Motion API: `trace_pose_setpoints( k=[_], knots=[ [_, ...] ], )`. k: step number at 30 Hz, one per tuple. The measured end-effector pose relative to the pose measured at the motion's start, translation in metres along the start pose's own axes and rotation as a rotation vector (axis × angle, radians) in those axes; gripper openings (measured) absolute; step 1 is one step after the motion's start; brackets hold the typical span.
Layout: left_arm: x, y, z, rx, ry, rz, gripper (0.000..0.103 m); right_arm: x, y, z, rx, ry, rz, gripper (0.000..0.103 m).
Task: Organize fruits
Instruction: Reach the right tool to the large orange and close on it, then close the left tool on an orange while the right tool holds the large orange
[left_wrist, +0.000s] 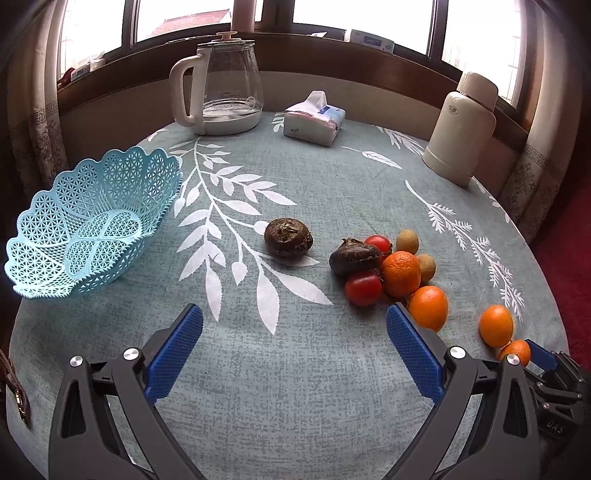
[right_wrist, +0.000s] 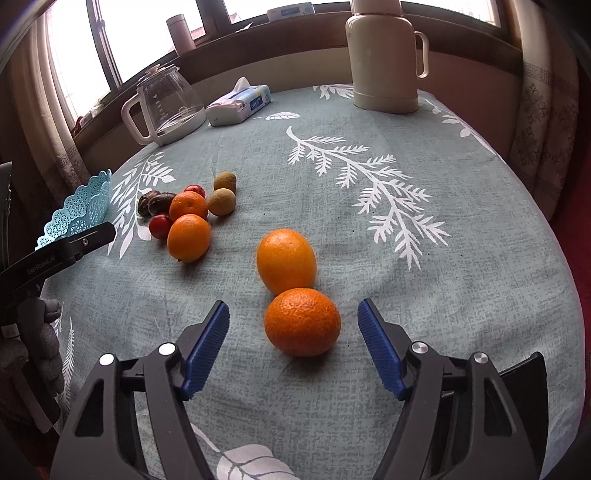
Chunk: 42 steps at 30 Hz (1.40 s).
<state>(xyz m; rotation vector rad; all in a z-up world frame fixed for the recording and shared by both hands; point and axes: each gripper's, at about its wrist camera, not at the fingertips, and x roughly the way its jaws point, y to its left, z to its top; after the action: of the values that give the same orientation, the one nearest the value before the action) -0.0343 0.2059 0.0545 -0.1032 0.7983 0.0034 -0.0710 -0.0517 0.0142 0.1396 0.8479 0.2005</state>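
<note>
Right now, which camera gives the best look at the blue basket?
The left wrist view. There the blue basket shows whole, with its scalloped rim and lattice floor, and nothing lies in it. In the right wrist view only a slice of its rim shows at the left edge, partly hidden behind the left gripper's body.

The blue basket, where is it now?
In the left wrist view the blue basket stands empty at the table's left edge, left of the lone brown fruit, apart from all the fruit.

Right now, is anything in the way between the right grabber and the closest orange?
No. The right gripper is open, and the nearest orange lies between its fingers with only bare tablecloth around. Another orange touches it on the far side.
</note>
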Motion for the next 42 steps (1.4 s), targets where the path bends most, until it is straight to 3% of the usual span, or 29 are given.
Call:
trace_pose_setpoints(
  k=[7,17,24,33,42],
  knots=[
    [-0.001,-0.013,-0.002,0.03,0.005,-0.025,0.1,0.007,-0.002,-0.001,0.002,0.031,-0.021,0.041],
    [-0.003,-0.058,-0.001,0.135,0.007,-0.103,0.1,-0.019,-0.016,0.008,-0.016,-0.014,-0.062,0.04],
    [0.006,-0.108,-0.004,0.214,0.037,-0.226,0.1,-0.042,-0.056,0.02,0.061,-0.076,-0.123,0.04],
    [0.021,-0.167,-0.015,0.366,0.063,-0.302,0.1,-0.044,-0.084,0.021,0.132,-0.088,-0.135,0.04],
    [0.035,-0.198,-0.023,0.448,0.094,-0.355,0.076,-0.04,-0.087,0.02,0.15,-0.08,-0.12,0.04]
  ],
)
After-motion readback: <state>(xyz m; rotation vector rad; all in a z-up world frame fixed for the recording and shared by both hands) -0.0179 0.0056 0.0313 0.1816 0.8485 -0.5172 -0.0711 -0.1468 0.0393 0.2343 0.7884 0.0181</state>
